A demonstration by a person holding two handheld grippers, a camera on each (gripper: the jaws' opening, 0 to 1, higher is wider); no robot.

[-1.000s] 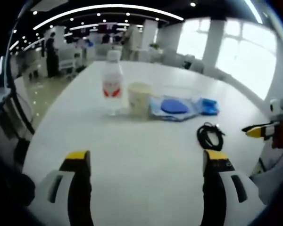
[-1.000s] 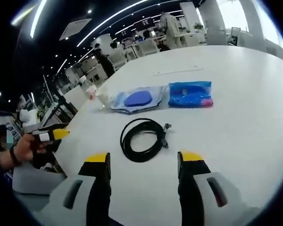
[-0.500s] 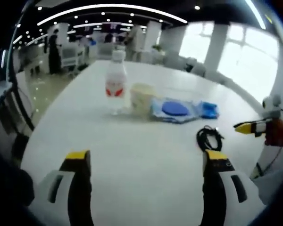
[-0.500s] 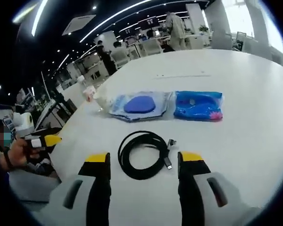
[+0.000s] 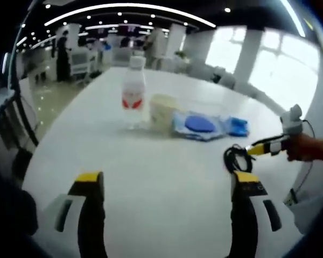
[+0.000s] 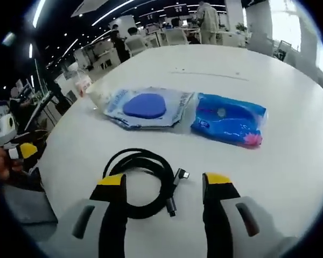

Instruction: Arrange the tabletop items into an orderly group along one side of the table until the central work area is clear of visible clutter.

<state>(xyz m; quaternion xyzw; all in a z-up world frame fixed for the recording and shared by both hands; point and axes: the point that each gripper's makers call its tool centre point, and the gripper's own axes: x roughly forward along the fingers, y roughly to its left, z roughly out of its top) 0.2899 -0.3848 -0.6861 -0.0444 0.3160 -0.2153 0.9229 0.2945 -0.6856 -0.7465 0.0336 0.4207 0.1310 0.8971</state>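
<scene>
On the white table [image 5: 151, 161] a clear bottle with a red label [image 5: 133, 91], a cream cup [image 5: 162, 112], a clear packet holding a blue disc [image 5: 196, 123] and a blue packet [image 5: 238, 125] stand in a row. A coiled black cable [image 5: 236, 158] lies nearer. My left gripper [image 5: 168, 180] is open, well short of them. In the right gripper view, my right gripper [image 6: 164, 180] is open with the cable [image 6: 142, 180] lying partly between its yellow-tipped jaws. Beyond lie the disc packet [image 6: 145, 106] and the blue packet [image 6: 229, 119].
A hand [image 5: 312, 148] brings the right gripper in from the right of the left gripper view. The left gripper's yellow tip [image 6: 24, 151] shows at the left of the right gripper view. Desks, chairs and people fill the office behind. Bare tabletop [image 6: 290, 161] lies to the right.
My right gripper has moved forward and down onto the cable, which now sits between its jaws. The left gripper has hardly moved.
</scene>
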